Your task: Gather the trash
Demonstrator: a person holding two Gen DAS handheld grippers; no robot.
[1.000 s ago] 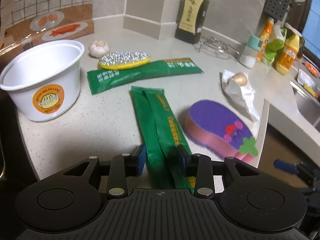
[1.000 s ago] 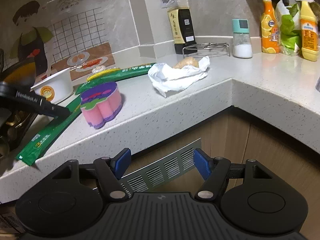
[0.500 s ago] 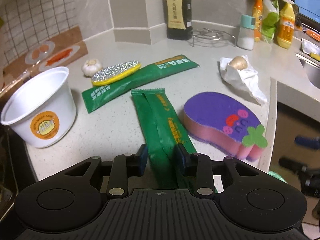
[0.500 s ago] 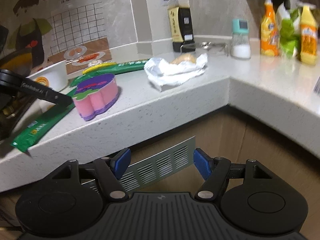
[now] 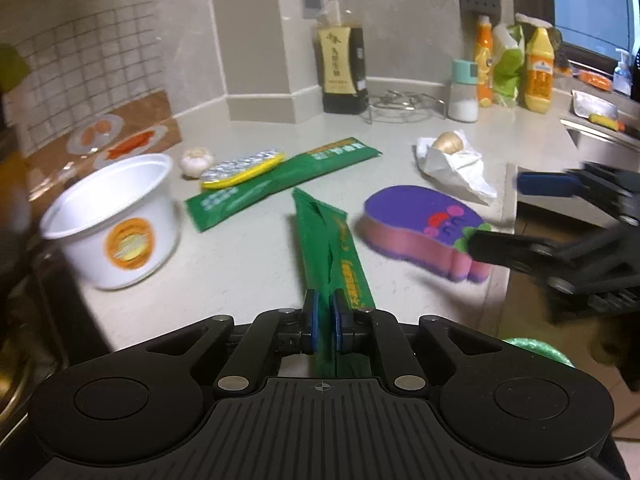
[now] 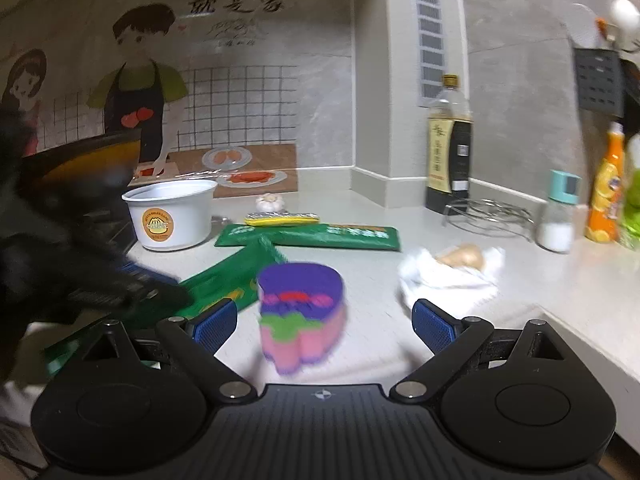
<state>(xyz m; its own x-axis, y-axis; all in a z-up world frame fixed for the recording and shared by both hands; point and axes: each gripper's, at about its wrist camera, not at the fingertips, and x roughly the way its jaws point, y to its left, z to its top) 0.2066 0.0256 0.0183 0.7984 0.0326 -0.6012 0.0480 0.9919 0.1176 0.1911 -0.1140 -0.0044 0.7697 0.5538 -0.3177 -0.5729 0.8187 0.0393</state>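
Observation:
A long green wrapper [image 5: 328,236] lies on the pale counter [image 5: 240,276], and its near end stands crumpled upright between the pads of my left gripper [image 5: 324,314], which is shut on it. A second green wrapper [image 5: 280,178] lies further back. My right gripper [image 6: 324,322] hovers at the counter's edge with its jaws opening wide. The purple and pink sponge [image 6: 304,308] sits in the gap between them, and neither blue pad presses on it. In the left wrist view the right gripper [image 5: 516,216] comes in from the right at the sponge's [image 5: 420,220] end.
A white bowl [image 5: 116,216] stands at the left. A garlic bulb [image 5: 196,160] and a yellow scrubber [image 5: 244,164] lie behind it. Crumpled white paper [image 5: 452,164] lies at the right edge. A dark bottle [image 5: 342,60], wire trivet [image 5: 404,102], salt shaker [image 5: 464,92] and orange bottles [image 5: 536,72] line the back.
My left jaws closed on the near green wrapper and pinched it up. My right gripper rose from below the counter edge to the sponge and its jaws spread wider.

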